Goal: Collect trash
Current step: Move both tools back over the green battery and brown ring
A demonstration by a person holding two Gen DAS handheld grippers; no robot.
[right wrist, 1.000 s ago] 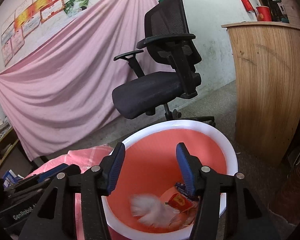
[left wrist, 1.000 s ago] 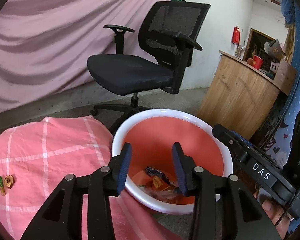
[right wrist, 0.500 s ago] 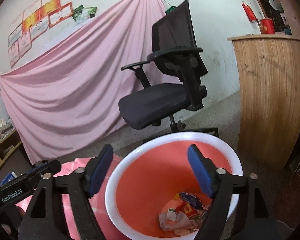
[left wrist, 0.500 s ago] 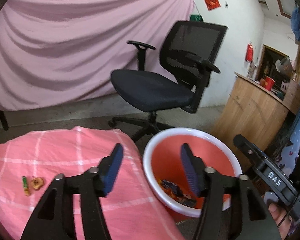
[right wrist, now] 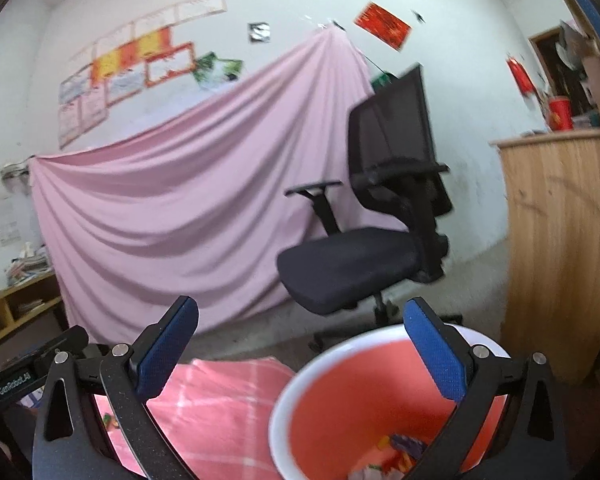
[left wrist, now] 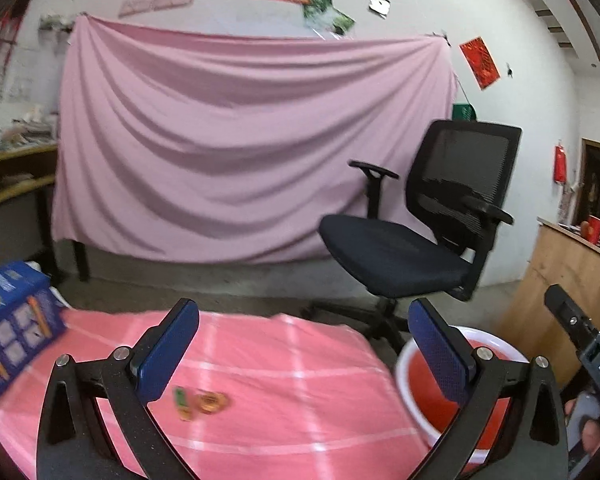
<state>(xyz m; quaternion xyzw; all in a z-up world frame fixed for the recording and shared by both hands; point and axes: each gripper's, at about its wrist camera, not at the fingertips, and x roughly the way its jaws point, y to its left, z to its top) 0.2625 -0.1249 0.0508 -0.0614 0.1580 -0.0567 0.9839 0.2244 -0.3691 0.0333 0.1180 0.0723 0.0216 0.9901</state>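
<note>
A red trash bin with a white rim [right wrist: 300, 380] stands on the floor beside a table under a pink checked cloth [left wrist: 284, 360]; several wrappers [right wrist: 400, 452] lie in its bottom. My right gripper [right wrist: 300, 350] hovers above the bin, jaws opening wide, nothing between them. My left gripper [left wrist: 304, 344] is over the cloth, jaws also opening, empty. On the cloth below it lie a small green wrapper [left wrist: 181, 398] and an orange round piece [left wrist: 211, 400]. The bin [left wrist: 484, 348] shows at the lower right of the left wrist view.
A black office chair [left wrist: 412, 248] stands behind the bin in front of a pink hanging sheet [left wrist: 240, 152]. A wooden counter [right wrist: 560, 240] with a red cup [right wrist: 560, 114] is at the right. A blue box [left wrist: 8, 328] sits on the cloth's left.
Both grippers opened wide and rose. A white crumpled piece dropped from the right gripper into the bin. The left gripper swung away from the bin towards the pink cloth.
</note>
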